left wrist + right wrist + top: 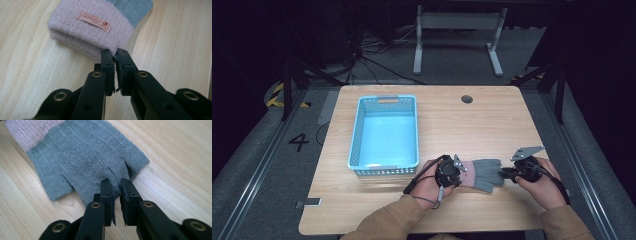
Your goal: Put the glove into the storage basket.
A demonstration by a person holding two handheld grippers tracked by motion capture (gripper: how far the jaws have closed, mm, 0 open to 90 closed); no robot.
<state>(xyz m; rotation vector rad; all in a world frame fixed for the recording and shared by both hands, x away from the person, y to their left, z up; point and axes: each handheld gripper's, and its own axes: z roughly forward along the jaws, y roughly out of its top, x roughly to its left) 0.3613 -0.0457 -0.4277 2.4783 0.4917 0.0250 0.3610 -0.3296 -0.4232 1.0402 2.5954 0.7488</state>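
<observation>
Grey knitted fingerless glove with pink cuff lies flat on the wooden surface, right of the light blue plastic basket. Left hand-held gripper is pinched shut on the cuff edge; right hand-held gripper is nipped on the finger-end knit. Both ends are best lifted together, kept taut, before carrying to the basket.

We see a knitted wool glove, matt and fuzzy, its pink cuff ribbed with a woven cloth label. The table is pale, smooth wood grain. The basket is glossy blue plastic. Our gripper jaws look matt black plastic with brass-coloured rivets.
</observation>
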